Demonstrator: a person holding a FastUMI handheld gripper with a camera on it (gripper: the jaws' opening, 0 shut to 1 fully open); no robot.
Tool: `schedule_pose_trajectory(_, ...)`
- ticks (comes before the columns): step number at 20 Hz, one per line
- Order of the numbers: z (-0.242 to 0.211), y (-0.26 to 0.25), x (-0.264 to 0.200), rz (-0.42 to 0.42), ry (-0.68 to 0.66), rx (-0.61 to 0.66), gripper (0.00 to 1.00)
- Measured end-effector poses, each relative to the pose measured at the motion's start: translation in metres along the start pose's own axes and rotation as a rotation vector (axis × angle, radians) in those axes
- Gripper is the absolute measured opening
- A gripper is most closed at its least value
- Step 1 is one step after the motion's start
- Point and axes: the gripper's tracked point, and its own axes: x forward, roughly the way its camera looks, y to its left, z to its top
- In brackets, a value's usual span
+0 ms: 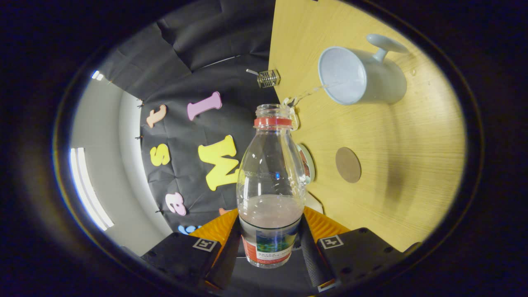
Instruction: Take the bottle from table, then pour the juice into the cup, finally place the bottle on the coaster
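- Right now the gripper sits at the bottom centre of the frame, both fingers pressed against the lower sides of the bottle, clamped on it.
- Bottle is clear plastic, uncapped, with a red ring under the open mouth and a printed label near its base between the fingers.
- Bottle is tipped over: in the frame its mouth points up toward the centre while the wooden table fills the right side like a wall.
- Cloudy pale liquid pools in the lower part of the bottle, just above the label.
- A thin stream of juice leaves the mouth and runs up-right across the frame to the rim of the cup.
- Cup is a pale mug in the upper right, open side facing the bottle, handle on its far side.
- Round brown coaster lies on the table right of centre, below the cup in the frame, well apart from it.
- Partly hidden behind the bottle's right edge: a small round white-rimmed object, cannot tell what.
- Small wire cage-like item sits at the table's edge, upper centre.
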Motion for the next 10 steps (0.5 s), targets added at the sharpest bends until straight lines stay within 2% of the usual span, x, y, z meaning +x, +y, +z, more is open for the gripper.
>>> schedule_pose_trajectory(10, 0.0036, 0.0098, 0.0034, 0.017, -0.01, 0.042, 0.75)
